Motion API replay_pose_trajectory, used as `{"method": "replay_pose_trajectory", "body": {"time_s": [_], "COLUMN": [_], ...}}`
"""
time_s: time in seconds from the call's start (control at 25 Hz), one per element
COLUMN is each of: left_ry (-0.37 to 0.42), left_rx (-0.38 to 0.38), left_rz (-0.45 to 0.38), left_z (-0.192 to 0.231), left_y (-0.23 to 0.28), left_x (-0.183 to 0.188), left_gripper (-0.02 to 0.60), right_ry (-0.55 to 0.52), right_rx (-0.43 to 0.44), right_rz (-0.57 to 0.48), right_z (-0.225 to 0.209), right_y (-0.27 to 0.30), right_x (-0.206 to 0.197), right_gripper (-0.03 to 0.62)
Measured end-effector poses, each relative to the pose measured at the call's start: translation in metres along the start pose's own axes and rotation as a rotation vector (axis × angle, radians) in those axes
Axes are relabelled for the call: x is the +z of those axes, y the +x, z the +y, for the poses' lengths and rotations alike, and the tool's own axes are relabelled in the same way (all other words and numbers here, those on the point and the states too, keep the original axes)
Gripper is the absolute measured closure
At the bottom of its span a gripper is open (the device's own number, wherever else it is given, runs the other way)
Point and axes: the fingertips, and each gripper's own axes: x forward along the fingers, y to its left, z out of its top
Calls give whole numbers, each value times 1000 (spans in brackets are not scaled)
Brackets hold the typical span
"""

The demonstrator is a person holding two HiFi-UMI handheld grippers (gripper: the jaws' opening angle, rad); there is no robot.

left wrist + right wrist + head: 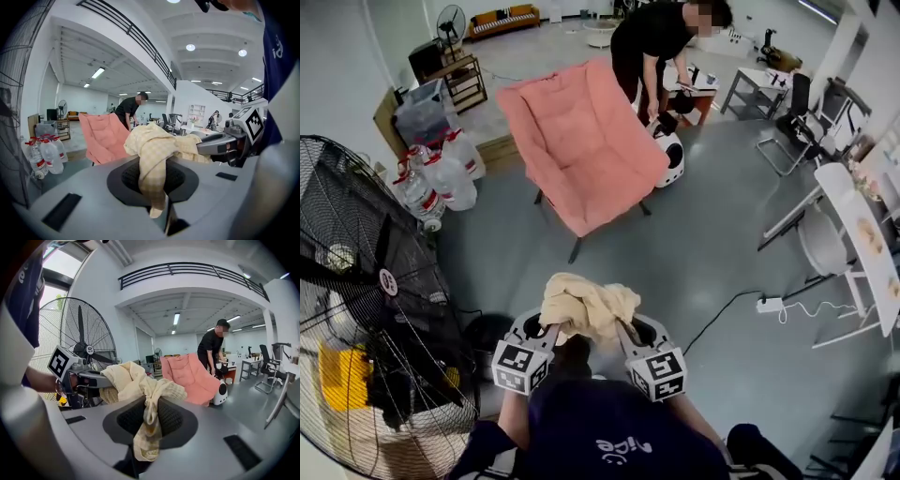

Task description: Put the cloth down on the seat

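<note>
A pale yellow cloth [586,307] hangs bunched between my two grippers, close to my body at the bottom of the head view. My left gripper [549,330] is shut on one end of the cloth [154,159]. My right gripper [625,330] is shut on the other end of the cloth [145,394]. A pink padded folding chair [581,141] stands ahead on the grey floor, a couple of steps away; its seat is bare. The pink chair [101,136] also shows in the left gripper view, and the same chair [187,373] in the right gripper view.
A big black floor fan [366,309] stands close at my left. Water bottles [436,173] sit left of the chair. A person in black [661,47] bends over a small white robot [670,155] just behind the chair. Chairs and tables [844,216] stand at the right; a cable with a power strip [769,305] lies on the floor.
</note>
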Motion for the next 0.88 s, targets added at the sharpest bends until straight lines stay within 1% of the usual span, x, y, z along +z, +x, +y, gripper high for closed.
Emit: {"method": "replay_pose_trajectory", "body": {"time_s": [0.16, 0.36, 0.48, 0.68, 0.88], "left_ry": [-13, -33, -32, -12, 2], "left_rx": [-8, -31, -33, -34, -38], "left_rz": [-9, -10, 0, 13, 36], "left_z": [33, 78, 111, 161, 197], "left_y": [37, 84, 109, 144, 168], "left_x": [10, 36, 49, 61, 69], "left_gripper": [525, 525, 525, 525, 525], "right_ry": [-4, -2, 11, 27, 39], "right_rx": [-2, -3, -12, -11, -11], "right_rz": [12, 26, 28, 43, 45], "right_z": [-18, -47, -63, -84, -96], "right_y": [36, 90, 127, 186, 228], "right_x": [14, 44, 61, 73, 86], "right_gripper": [507, 508, 508, 508, 508]}}
